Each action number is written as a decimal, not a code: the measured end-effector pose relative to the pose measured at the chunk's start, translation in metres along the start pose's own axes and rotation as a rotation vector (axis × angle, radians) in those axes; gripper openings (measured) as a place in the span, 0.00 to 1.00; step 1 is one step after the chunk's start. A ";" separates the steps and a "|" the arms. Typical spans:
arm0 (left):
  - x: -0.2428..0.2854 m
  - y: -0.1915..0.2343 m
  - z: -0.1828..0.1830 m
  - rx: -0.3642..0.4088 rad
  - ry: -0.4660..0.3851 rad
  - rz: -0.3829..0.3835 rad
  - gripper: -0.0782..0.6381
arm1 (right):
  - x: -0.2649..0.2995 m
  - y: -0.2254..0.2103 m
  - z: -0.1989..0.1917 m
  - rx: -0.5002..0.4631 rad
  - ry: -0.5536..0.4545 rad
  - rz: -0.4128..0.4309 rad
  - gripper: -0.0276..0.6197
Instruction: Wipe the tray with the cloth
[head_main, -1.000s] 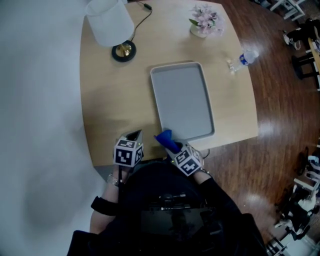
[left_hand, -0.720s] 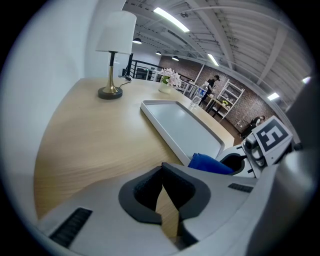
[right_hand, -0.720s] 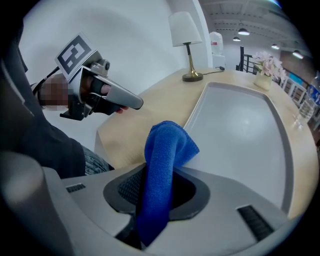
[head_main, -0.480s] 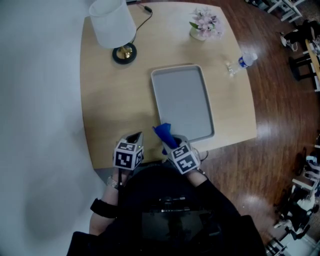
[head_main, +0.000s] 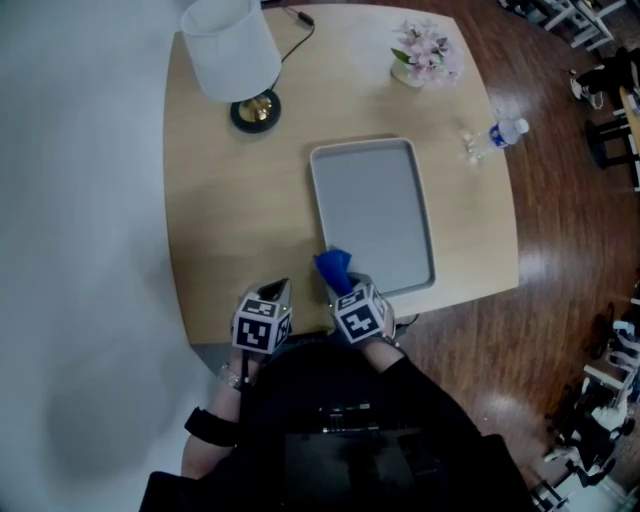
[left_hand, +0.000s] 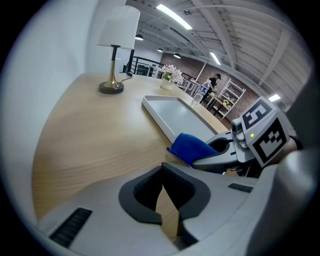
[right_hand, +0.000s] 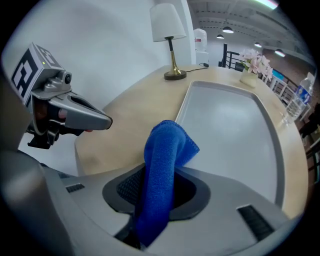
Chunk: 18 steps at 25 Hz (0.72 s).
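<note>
My right tool (right_hand: 159, 195) pinches the blue cloth (right_hand: 166, 147); its jaws have just eased slightly apart, with the cloth between them. My left tool (left_hand: 161, 192) is closed and empty. The cloth is poised at the near-left corner of the gray tray (head_main: 372, 215) on the counter (head_main: 235, 200). I judge wiping not yet begun: the whole tray remains.

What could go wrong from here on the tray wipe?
1. The right gripper has just been opening its jaws with the cloth between them. A looser pinch may let the cloth drag out once it rubs the tray.
2. The tray lies loose on the table, and the left gripper, shut and empty, hangs apart from it, so a stroke may slide it.
</note>
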<state>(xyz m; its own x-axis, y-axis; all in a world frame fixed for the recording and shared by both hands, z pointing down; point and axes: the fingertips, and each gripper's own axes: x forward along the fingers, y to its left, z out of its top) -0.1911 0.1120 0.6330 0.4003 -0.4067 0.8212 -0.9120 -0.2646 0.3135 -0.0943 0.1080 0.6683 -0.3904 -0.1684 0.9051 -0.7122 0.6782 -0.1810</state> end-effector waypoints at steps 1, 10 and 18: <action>0.002 0.000 0.001 -0.002 0.002 -0.002 0.12 | 0.002 -0.002 0.003 -0.004 0.004 -0.005 0.23; 0.014 0.001 0.010 -0.024 0.008 -0.004 0.12 | 0.020 -0.031 0.057 -0.034 0.006 -0.044 0.24; 0.020 0.006 0.027 -0.050 -0.007 0.004 0.12 | 0.035 -0.048 0.100 -0.080 0.015 -0.080 0.25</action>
<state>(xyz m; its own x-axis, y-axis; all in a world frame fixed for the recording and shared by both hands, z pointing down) -0.1858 0.0791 0.6389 0.3975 -0.4140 0.8189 -0.9167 -0.2193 0.3342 -0.1317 -0.0020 0.6703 -0.3251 -0.2135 0.9213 -0.6918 0.7179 -0.0777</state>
